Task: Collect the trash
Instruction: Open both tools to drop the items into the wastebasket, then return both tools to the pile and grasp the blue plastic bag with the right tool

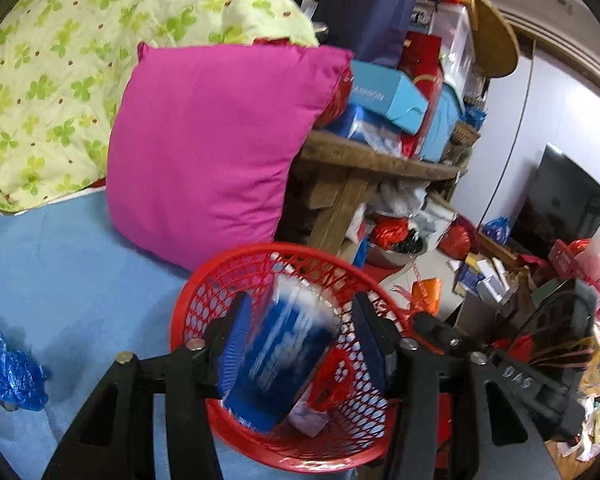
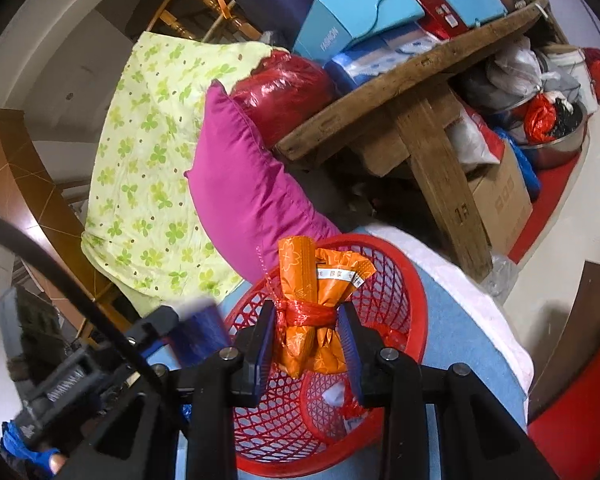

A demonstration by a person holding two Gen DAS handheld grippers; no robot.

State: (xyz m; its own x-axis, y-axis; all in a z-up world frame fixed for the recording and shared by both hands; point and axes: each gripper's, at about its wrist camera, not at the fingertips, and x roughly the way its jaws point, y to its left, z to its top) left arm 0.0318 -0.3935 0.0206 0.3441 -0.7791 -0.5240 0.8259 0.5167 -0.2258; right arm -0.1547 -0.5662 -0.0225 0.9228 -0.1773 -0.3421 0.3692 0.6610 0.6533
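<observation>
Left tool (image 1: 300, 344): jaws spread wide, a blurred blue packet (image 1: 288, 356) between them, contact unclear
Right tool (image 2: 306, 344): clamped on an orange wrapper bundle (image 2: 316, 312) tied with red plastic
Red mesh basket (image 1: 204, 300): under both tools, on the blue bed sheet (image 1: 60, 264)
Magenta pillow (image 1: 216, 140): just behind the basket
Crumpled blue bag (image 1: 8, 364): on the sheet, well left of the basket

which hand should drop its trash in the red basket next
Right, probably. The right gripper holds the orange packet directly over the red basket. The left gripper's blue package looks already released, blurred above the basket.
</observation>
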